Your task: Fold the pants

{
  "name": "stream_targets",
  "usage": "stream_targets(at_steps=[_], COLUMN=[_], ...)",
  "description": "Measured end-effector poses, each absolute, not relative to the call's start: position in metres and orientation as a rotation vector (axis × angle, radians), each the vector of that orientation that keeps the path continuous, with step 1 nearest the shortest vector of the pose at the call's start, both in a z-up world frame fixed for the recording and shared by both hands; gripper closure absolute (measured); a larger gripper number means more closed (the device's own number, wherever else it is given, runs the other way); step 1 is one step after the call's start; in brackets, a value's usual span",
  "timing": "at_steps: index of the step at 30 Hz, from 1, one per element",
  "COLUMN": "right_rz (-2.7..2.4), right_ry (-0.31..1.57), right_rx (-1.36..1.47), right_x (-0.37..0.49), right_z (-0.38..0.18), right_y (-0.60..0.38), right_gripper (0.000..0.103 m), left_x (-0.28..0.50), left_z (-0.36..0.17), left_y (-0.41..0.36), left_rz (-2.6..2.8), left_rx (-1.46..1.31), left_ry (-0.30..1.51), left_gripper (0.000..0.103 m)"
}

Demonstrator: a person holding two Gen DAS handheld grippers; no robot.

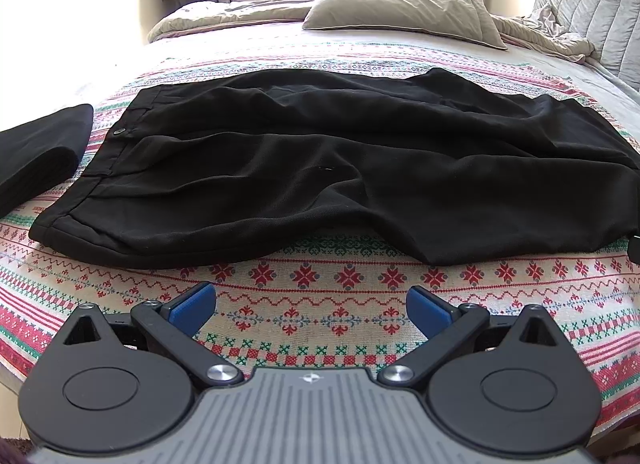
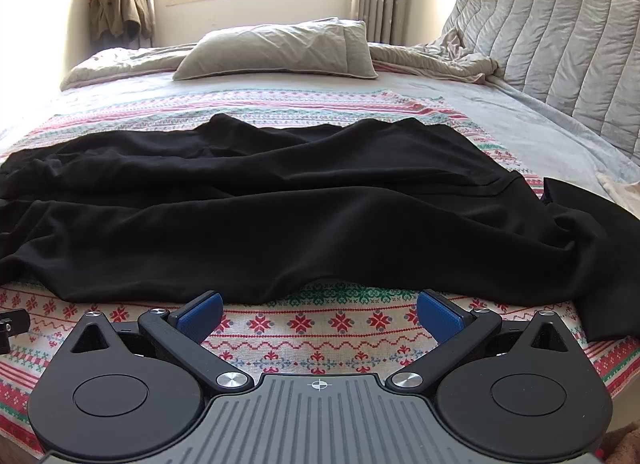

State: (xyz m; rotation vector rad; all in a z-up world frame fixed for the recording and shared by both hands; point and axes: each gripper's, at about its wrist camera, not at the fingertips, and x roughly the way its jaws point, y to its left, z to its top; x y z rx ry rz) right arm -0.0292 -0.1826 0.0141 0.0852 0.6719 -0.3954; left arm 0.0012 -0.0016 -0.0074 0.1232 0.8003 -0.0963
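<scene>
From my left wrist camera, my left tongs [image 1: 311,306] stand wide apart, their blue pads holding nothing, over the white bedspread with red and green cross-stitch bands [image 1: 320,304]. The black woven pants [image 1: 320,168] lie flat across the bed just ahead of the tips, not touching them, with the waistband and its metal button [image 1: 119,131] toward the left and the legs running off to the right. A folded black garment [image 1: 40,152] sits just left of the waistband, cut off by the frame edge. A grey pillow [image 1: 404,12] lies well beyond the pants. The leg ends pass out of view at the right edge.

From my right wrist camera, my right tongs [image 2: 319,314] are likewise spread wide and empty, hovering over the same patterned spread. Here the pants [image 2: 280,208] stretch across just ahead of the pads, the near hem close to the tips but apart from them. Their waistband is cut off at the left, and the folds in the black cloth are hard to read. A small black part at the left edge [image 2: 12,324] I cannot identify.
</scene>
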Motion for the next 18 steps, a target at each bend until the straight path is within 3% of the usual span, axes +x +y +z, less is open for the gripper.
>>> stream_targets(at_steps=[18], right_rz=[-0.373], right_ry=[0.606], right_rx=[0.179], right_x=[-0.044], right_z=[0.025], right_y=[-0.224], right_gripper=[0.0], left_x=[0.012], left_z=[-0.007], left_y=[0.031], left_rz=[-0.116], left_rx=[0.144], left_ry=[0.751], left_gripper=[0.0])
